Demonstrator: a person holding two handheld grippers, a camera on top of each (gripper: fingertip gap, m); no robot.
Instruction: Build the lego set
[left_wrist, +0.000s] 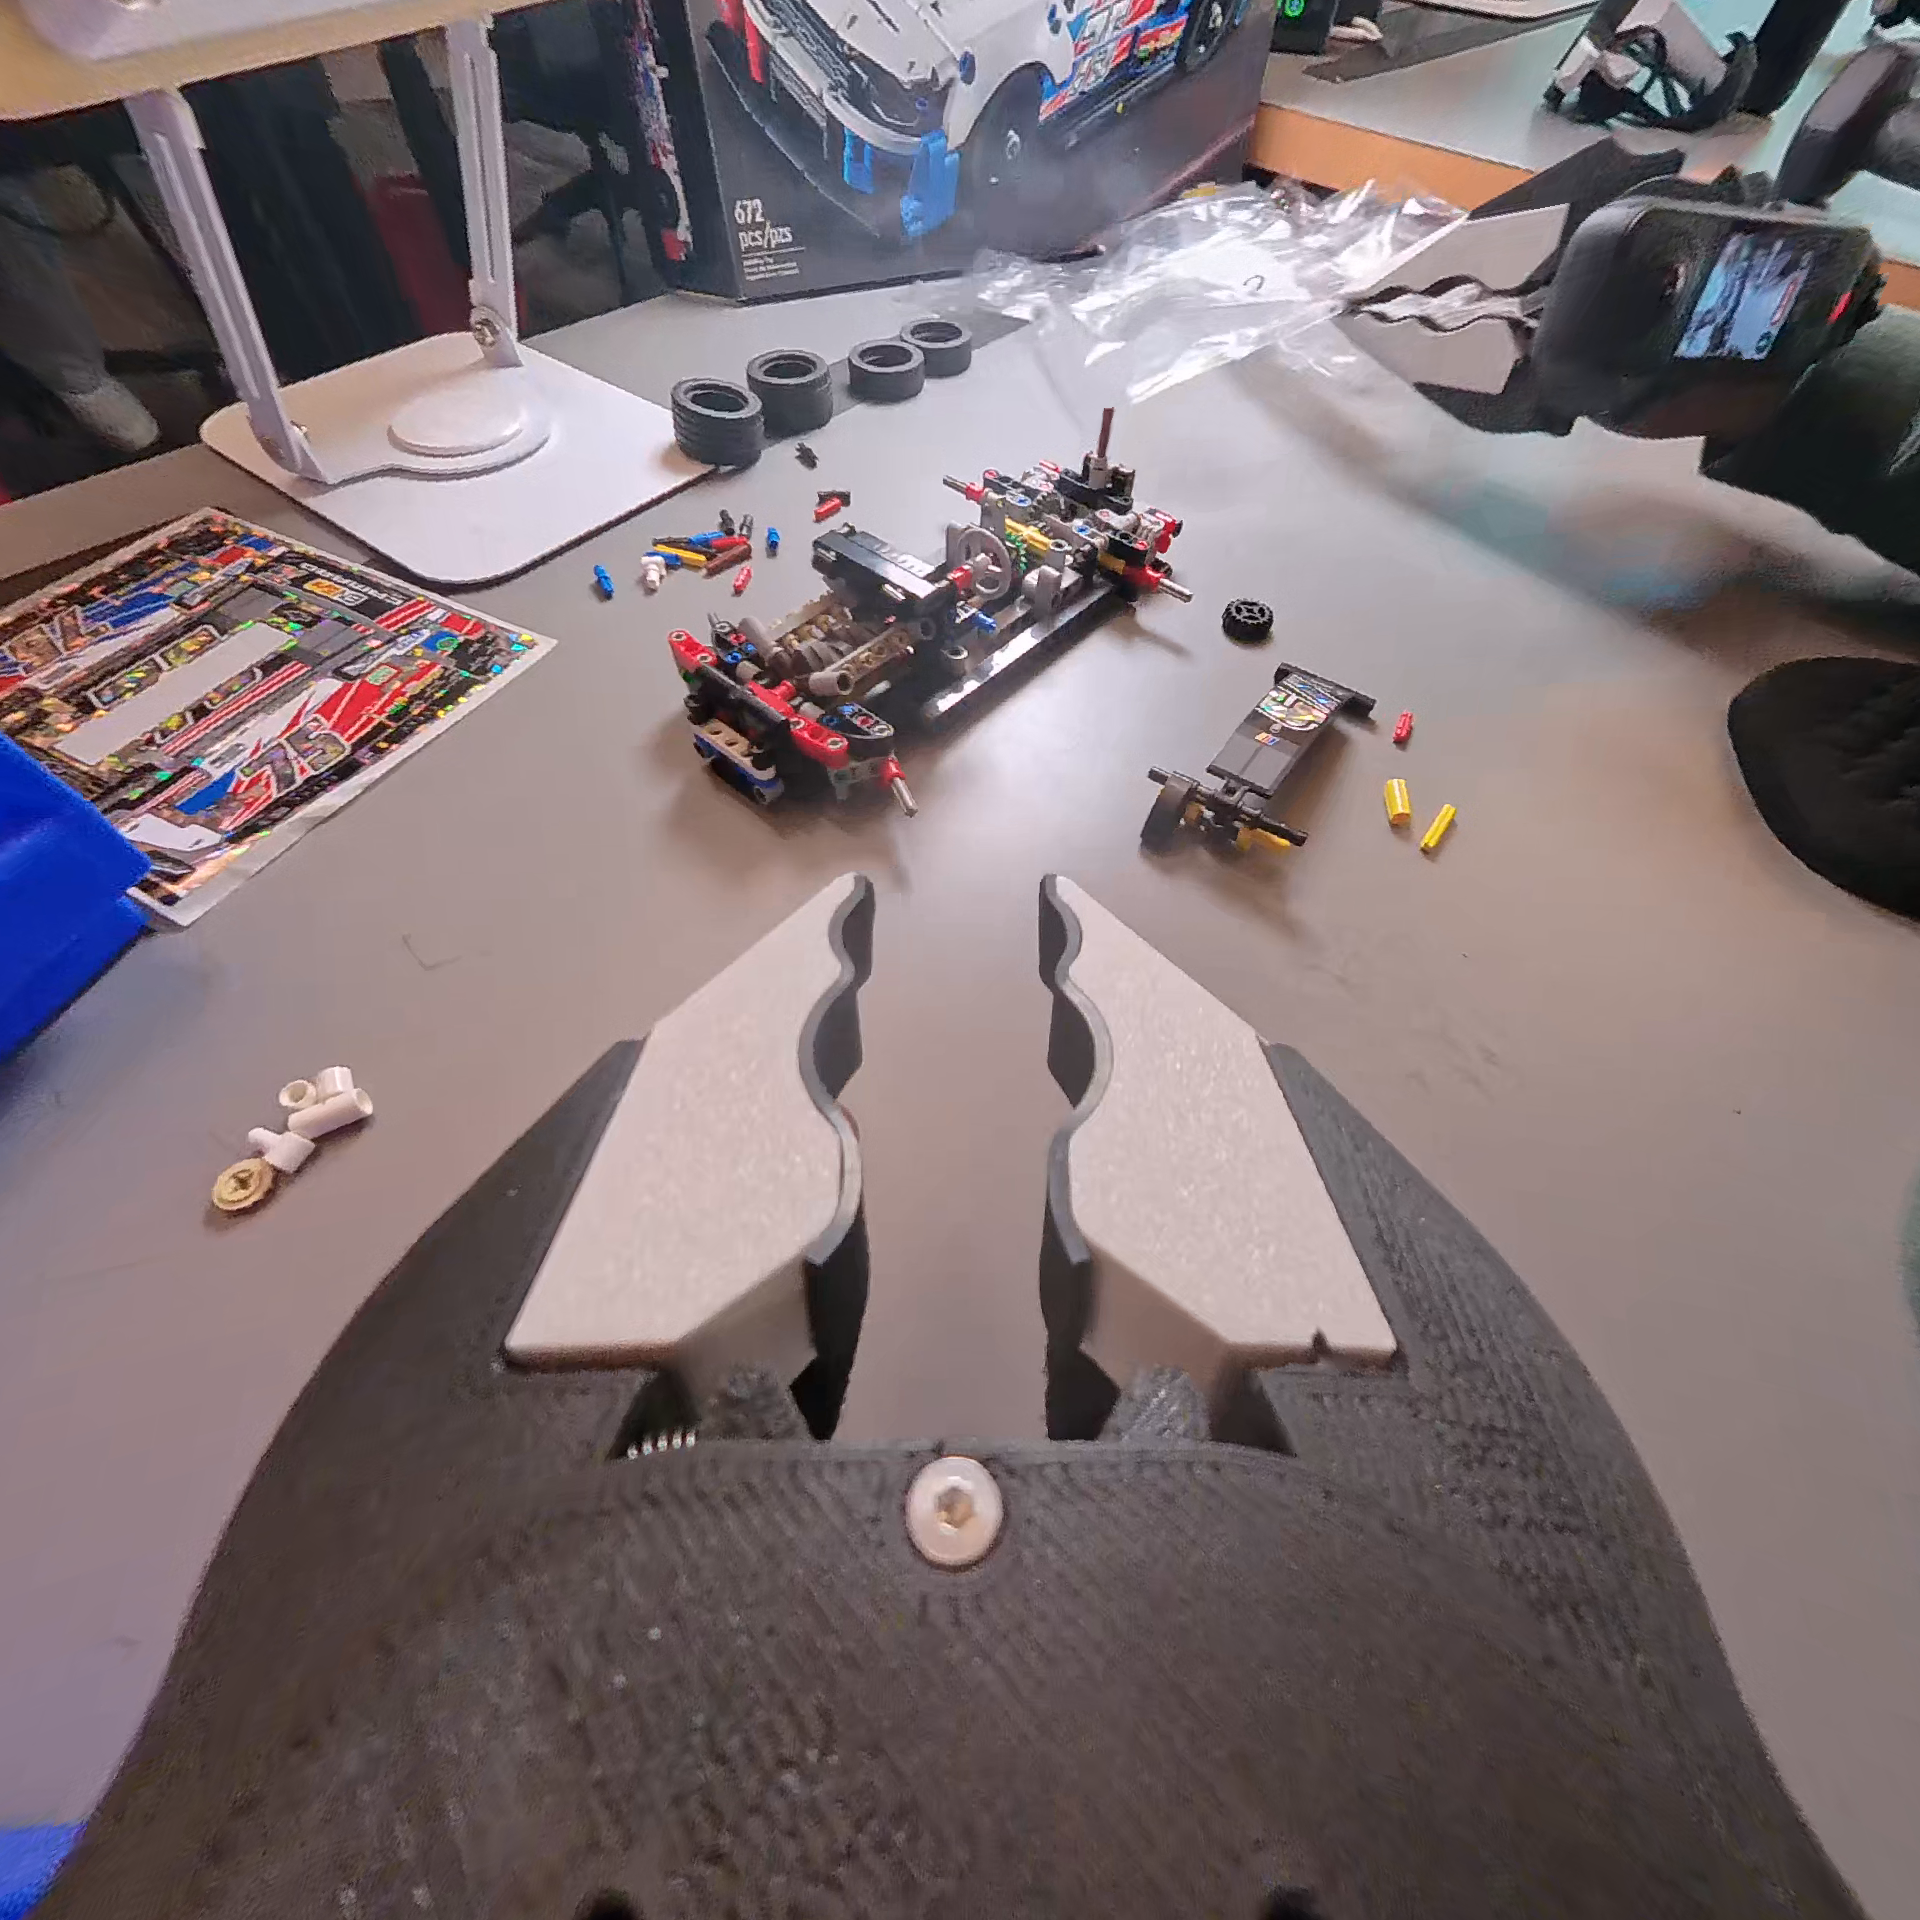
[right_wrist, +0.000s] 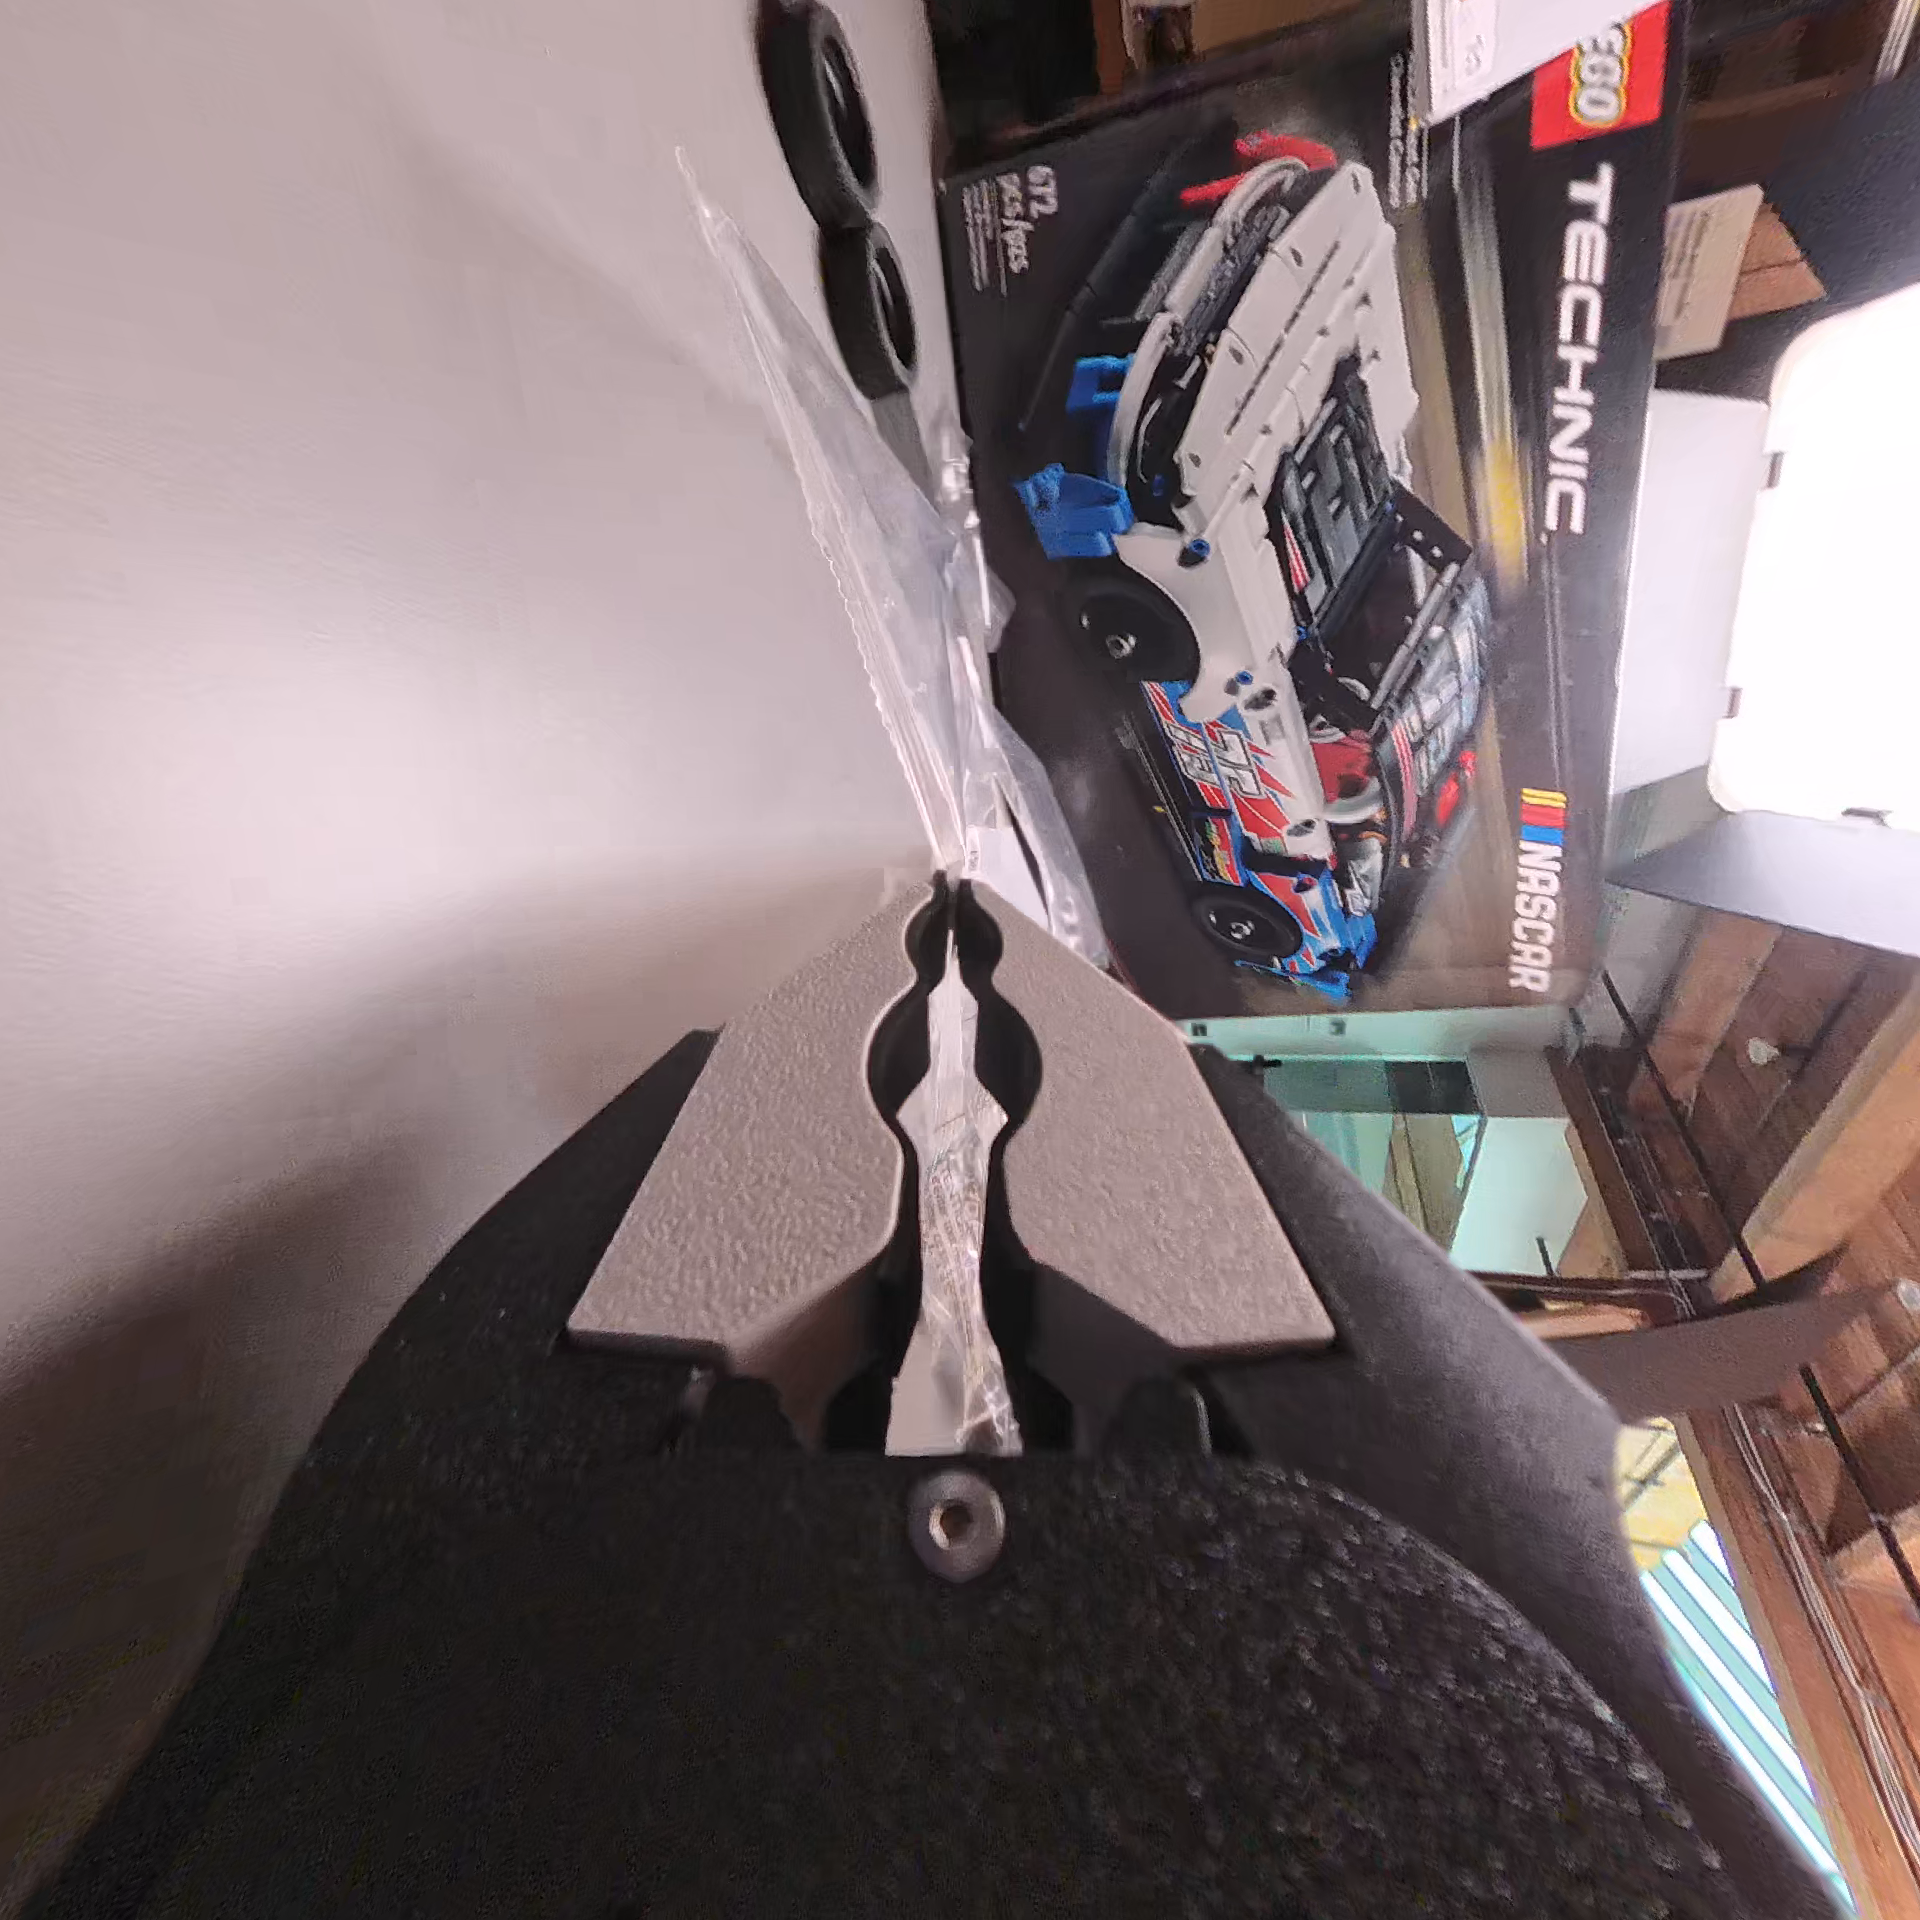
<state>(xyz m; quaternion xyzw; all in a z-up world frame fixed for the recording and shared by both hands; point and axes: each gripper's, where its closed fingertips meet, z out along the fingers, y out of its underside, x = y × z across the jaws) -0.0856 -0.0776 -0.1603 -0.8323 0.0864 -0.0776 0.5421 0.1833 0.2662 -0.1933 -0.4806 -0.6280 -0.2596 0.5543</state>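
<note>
A partly built lego car chassis (left_wrist: 914, 623) lies on the grey table (left_wrist: 1351, 1091), ahead of my left gripper (left_wrist: 956, 894), which is open and empty. A smaller black wing sub-assembly (left_wrist: 1262, 753) lies to the chassis's right. Loose pins (left_wrist: 707, 551) lie to its left, yellow pieces (left_wrist: 1418, 816) and a black gear (left_wrist: 1245, 619) to its right. My right gripper (right_wrist: 954, 885) is rolled sideways and shut on a clear plastic bag (right_wrist: 883, 540); the bag also shows in the left wrist view (left_wrist: 1216, 281). The right gripper's body shows at the far right of the left wrist view.
Several black tyres (left_wrist: 821, 390) stand behind the chassis, also seen in the right wrist view (right_wrist: 831, 125). The set's box (left_wrist: 966, 135) (right_wrist: 1351, 540) stands at the back. A sticker sheet (left_wrist: 229, 686), a blue bin (left_wrist: 52, 883), white pieces (left_wrist: 312, 1122) and a white stand (left_wrist: 447, 457) are on the left. About 45 cm separates my left fingertips from my right. The smaller black wing sub-assembly (left_wrist: 1262, 753) sits 15 cm or so from the ends of my left fingers. From my right tips it is roughly 20 cm to the black gear (left_wrist: 1245, 619); from my left, 25 cm.
</note>
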